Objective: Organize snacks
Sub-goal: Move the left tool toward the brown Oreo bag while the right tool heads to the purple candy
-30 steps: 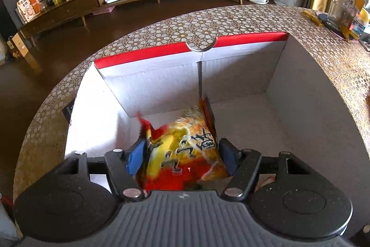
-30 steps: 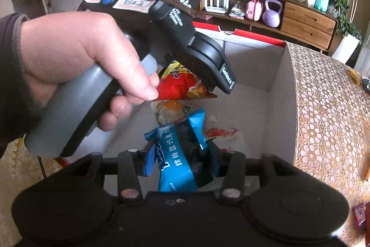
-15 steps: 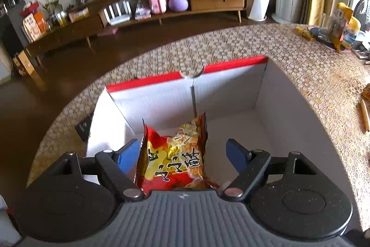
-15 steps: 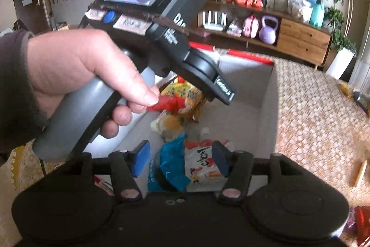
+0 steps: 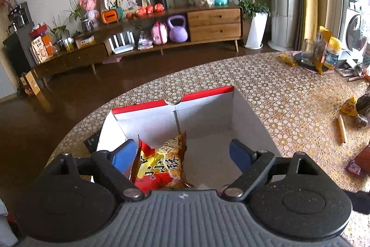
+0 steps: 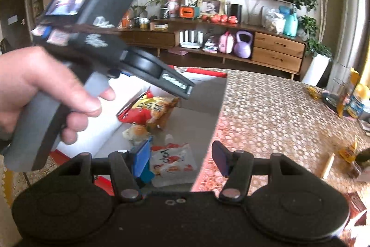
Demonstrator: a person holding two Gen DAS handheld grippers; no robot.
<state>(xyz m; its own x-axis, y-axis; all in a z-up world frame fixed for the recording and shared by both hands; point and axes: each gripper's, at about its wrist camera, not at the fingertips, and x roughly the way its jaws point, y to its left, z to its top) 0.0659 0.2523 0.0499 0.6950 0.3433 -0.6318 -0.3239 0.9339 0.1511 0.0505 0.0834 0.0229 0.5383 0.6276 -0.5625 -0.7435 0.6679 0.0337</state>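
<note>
While crinkly foil packet (image 5: 161, 163) lies, white cardboard box (image 5: 245, 112) rectangular.

The left gripper (image 5: 182, 152) is tilting downward, its jaws opening wide, blue pads (image 5: 123, 155) pressing on nothing. A bare hand (image 6: 39, 94) is wrapping its grey handle, index finger resting along the trigger. The right gripper (image 6: 182, 157) is also angling downward, jaws standing apart and empty.
</note>
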